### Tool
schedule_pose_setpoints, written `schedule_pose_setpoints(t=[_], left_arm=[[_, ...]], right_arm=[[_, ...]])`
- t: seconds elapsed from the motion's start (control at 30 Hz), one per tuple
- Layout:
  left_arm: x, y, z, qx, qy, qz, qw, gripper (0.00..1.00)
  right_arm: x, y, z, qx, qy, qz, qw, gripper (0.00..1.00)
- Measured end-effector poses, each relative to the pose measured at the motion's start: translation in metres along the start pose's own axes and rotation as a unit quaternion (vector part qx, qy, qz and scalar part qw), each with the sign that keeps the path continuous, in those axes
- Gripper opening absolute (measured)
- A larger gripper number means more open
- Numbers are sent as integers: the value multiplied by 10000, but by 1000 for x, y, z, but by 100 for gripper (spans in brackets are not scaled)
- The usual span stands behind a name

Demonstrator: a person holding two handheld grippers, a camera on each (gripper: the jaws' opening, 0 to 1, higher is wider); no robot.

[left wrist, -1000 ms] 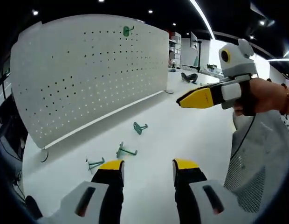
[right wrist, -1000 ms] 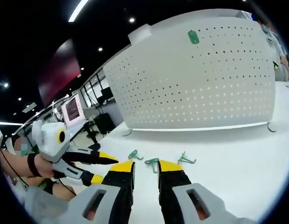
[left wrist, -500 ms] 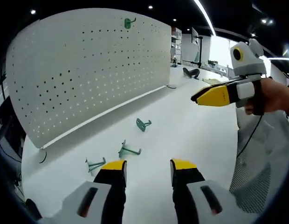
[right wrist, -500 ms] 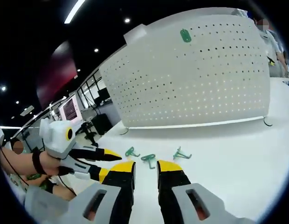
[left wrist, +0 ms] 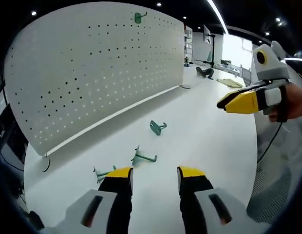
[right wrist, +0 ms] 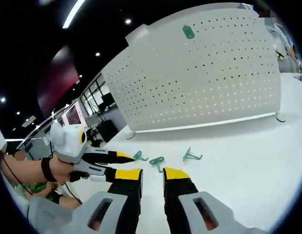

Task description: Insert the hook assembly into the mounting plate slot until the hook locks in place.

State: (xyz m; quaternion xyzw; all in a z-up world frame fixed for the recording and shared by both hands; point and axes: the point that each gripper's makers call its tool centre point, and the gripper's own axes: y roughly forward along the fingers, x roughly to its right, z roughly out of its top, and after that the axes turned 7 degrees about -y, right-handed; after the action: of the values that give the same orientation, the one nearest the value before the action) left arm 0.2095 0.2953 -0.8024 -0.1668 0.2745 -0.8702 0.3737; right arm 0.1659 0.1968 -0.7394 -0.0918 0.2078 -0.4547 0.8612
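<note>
The nearest green hook (left wrist: 103, 173) is partly hidden behind the left hand-held gripper (left wrist: 153, 176).

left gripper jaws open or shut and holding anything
Open and empty: in the left gripper view the left gripper has bare white table between its yellow-tipped jaws, and the green metal hooks lie loose beyond them.

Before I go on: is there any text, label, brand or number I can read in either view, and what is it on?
None is legible in either view.
Screen in the background of the right gripper view: a lit panel with dark marks, too small and blurred to read.
White pegboard, green hooks on the table and both grippers, left and right: no print visible.
</note>
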Motion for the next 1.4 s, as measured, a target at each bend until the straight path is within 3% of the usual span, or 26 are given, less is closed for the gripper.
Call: schedule_pose_setpoints(t=[0.53, 1.0, 1.4], left_arm=[[-12, 19, -11, -211, -25, -40, 9998, 33], [-22, 30, -8, -279, 74, -16, 9996, 31], [-30, 44, 0, -322, 343, 40, 9989, 22]], right_arm=[[-12, 4, -16, -216, 56, 170, 9996, 15], [-20, 6, -21, -316, 35, 309, 9990, 15], [-24, 5, -30, -446, -15, 340, 9984, 15]])
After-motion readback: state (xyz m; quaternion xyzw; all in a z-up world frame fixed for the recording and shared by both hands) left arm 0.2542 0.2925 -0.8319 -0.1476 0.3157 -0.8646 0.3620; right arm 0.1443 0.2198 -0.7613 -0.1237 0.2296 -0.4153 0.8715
